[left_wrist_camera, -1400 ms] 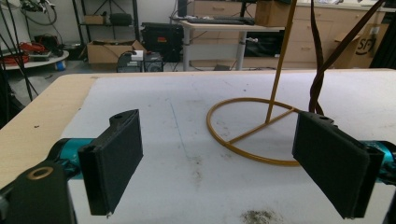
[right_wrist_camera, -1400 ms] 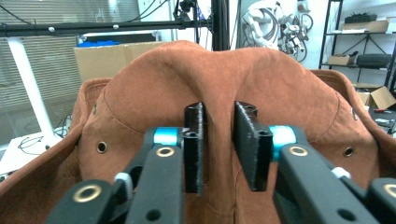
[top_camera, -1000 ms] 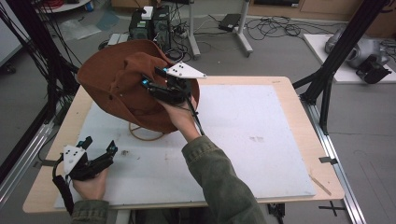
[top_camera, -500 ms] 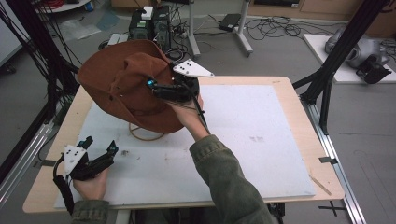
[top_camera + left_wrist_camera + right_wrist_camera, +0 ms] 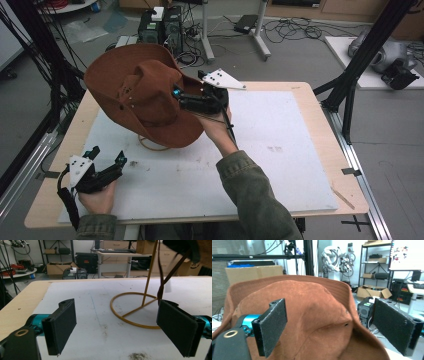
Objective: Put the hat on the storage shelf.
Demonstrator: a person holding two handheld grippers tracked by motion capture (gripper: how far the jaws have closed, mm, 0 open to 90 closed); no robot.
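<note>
My right hand-held gripper (image 5: 186, 98) had just opened, jaws wide off the brown hat (image 5: 145, 95), which sat tilted on the gold stand (image 5: 136, 308). Left hand-held gripper (image 5: 107, 162) hung open and empty over the table (image 5: 280, 165).

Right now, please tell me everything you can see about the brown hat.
The brown hat looks like suede or felt, with a wide curled brim and a creased crown that has small eyelet holes. It sits tilted on a thin golden wire stand with a ring base on the white mat. A dark strap hangs below it. The right claw is open just beside the brim, its jaws wide and nothing pressed between them; contact cannot be told.
</note>
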